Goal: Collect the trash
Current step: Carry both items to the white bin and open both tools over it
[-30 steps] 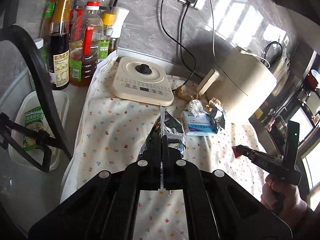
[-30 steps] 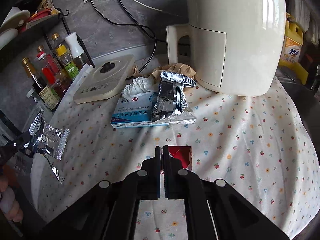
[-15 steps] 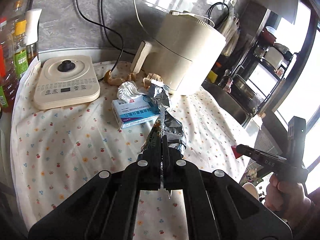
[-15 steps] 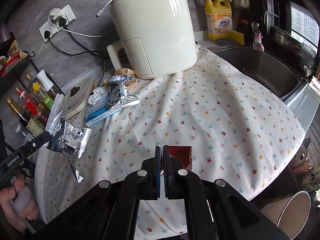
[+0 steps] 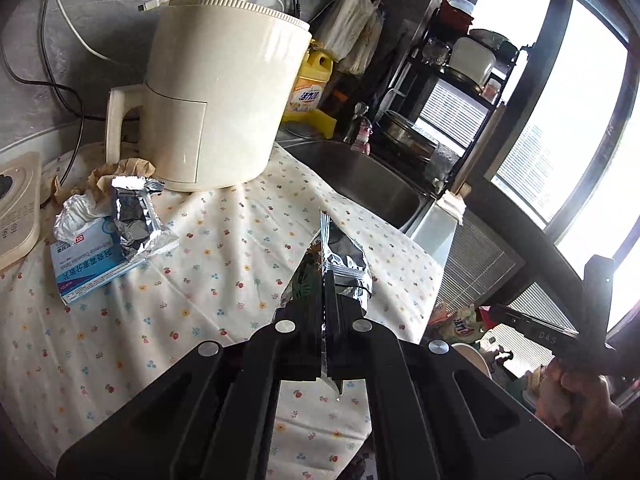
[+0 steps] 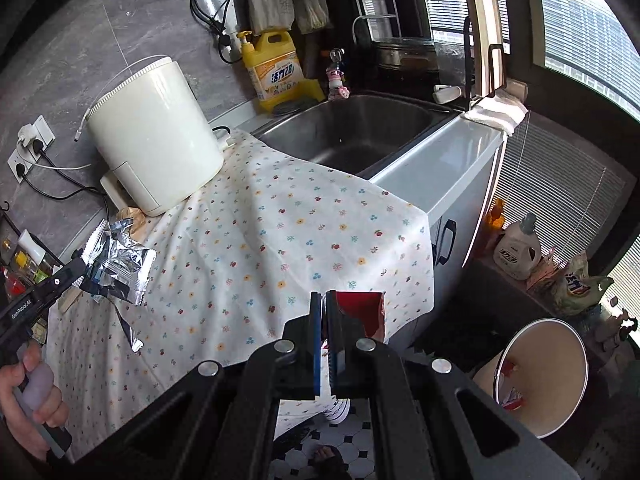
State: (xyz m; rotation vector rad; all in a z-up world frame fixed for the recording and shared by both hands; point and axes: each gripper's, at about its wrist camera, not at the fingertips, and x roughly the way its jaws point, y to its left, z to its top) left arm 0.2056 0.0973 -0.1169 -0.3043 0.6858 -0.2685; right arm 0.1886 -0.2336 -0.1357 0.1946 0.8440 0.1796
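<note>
My left gripper [image 5: 324,276] is shut on a silver foil wrapper [image 5: 340,258], held above the flowered cloth near the counter's right edge; it also shows in the right wrist view [image 6: 116,266]. My right gripper [image 6: 325,300] is shut on a red wrapper [image 6: 362,312], held past the counter's front edge. A white bin [image 6: 540,372] stands on the floor at the lower right with red scraps inside. Another foil wrapper [image 5: 136,216], a blue box [image 5: 86,262], white tissue [image 5: 76,212] and brown paper [image 5: 128,168] lie by the cream appliance [image 5: 212,96].
A steel sink [image 6: 360,136] lies to the right of the cloth. A yellow detergent jug [image 6: 274,70] stands behind it. A dish rack [image 5: 452,92] and a window are at the right. Bottles and bags sit on the floor by the bin.
Both grippers have swung right with their wrappers. The right gripper now hangs past the counter edge and the bin has come fully into view.
</note>
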